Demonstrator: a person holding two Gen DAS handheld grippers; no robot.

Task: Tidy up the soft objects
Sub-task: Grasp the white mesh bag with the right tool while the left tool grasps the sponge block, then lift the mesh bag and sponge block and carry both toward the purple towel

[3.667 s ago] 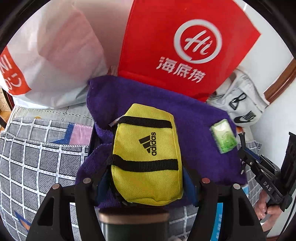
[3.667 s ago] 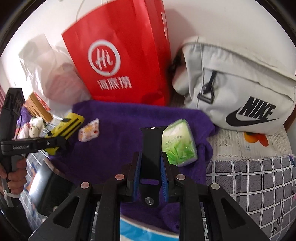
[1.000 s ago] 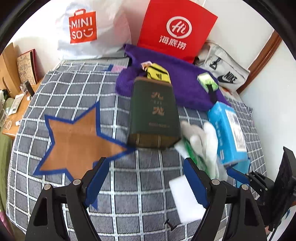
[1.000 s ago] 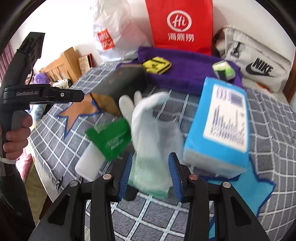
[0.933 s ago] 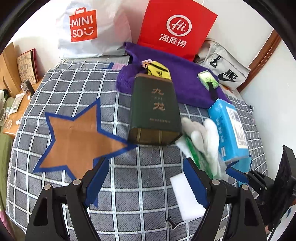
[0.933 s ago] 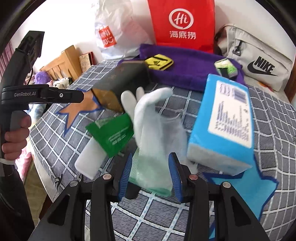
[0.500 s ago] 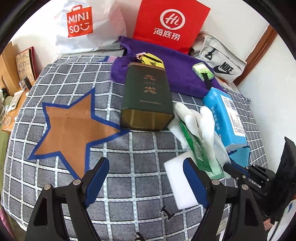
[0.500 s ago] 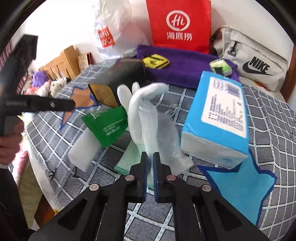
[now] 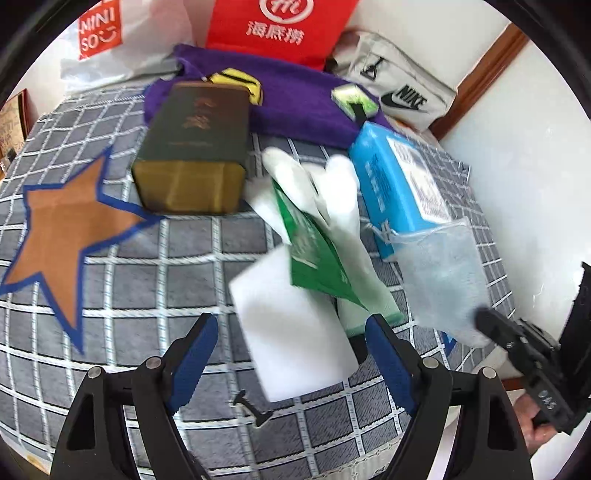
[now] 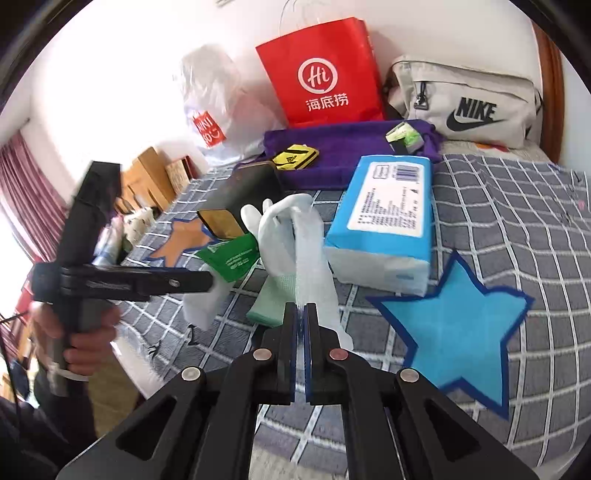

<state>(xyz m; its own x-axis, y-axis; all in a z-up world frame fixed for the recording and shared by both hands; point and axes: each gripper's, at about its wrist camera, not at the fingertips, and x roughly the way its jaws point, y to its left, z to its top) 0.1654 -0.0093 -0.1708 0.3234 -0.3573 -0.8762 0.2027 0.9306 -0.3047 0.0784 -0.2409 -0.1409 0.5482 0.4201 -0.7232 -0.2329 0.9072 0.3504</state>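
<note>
A pair of white gloves [image 10: 284, 229] in a clear plastic sleeve [image 9: 441, 273] with a green label [image 9: 314, 240] lies on the checked bedspread. My right gripper [image 10: 300, 314] is shut on the sleeve's near edge and lifts it; this gripper also shows at the right of the left wrist view [image 9: 487, 317]. My left gripper [image 9: 288, 350] is open and empty, its jaws either side of a white sponge block [image 9: 295, 325]. A blue tissue pack [image 10: 388, 218] lies beside the gloves.
A dark green tin [image 9: 192, 147] lies behind the gloves. A purple towel [image 10: 343, 147] at the back holds a yellow pouch [image 10: 295, 156] and a green tissue packet [image 10: 404, 136]. A red bag [image 10: 325, 70], a white Miniso bag [image 9: 99, 33] and a grey Nike bag [image 10: 465, 99] stand behind.
My right gripper has shut on the glove sleeve and pulled its near edge up and to the right. My left gripper has moved forward over the sponge block.
</note>
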